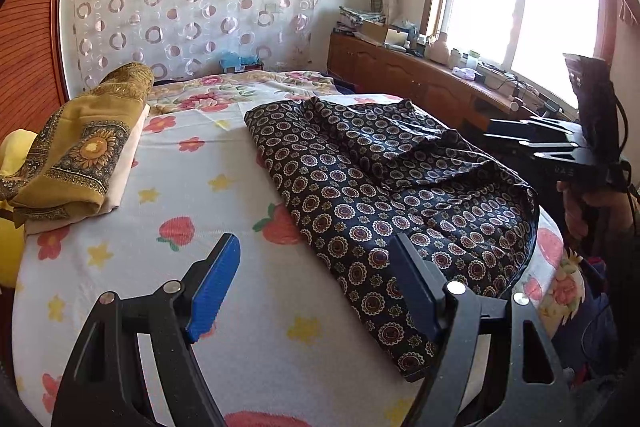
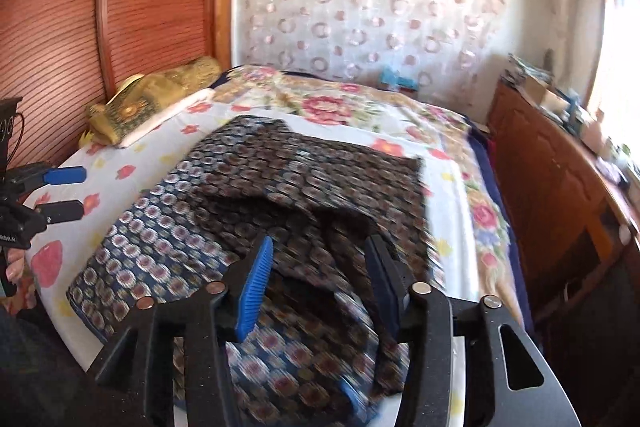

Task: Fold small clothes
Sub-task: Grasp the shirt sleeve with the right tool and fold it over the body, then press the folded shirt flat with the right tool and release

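A dark garment with round flower medallions (image 1: 384,187) lies rumpled on the bed, partly folded over itself; it also fills the middle of the right wrist view (image 2: 256,195). My left gripper (image 1: 316,287) is open and empty, hovering over the garment's near left edge. My right gripper (image 2: 320,279) is open and empty, hovering just above the garment's near end. The right gripper also shows at the right of the left wrist view (image 1: 532,135), and the left gripper at the left of the right wrist view (image 2: 66,193).
The bed has a white sheet with strawberries and stars (image 1: 192,195). A folded mustard patterned cloth on a pale pillow (image 1: 80,155) lies at the left by the wooden headboard (image 2: 80,27). A wooden cabinet with clutter (image 1: 420,67) runs under the window.
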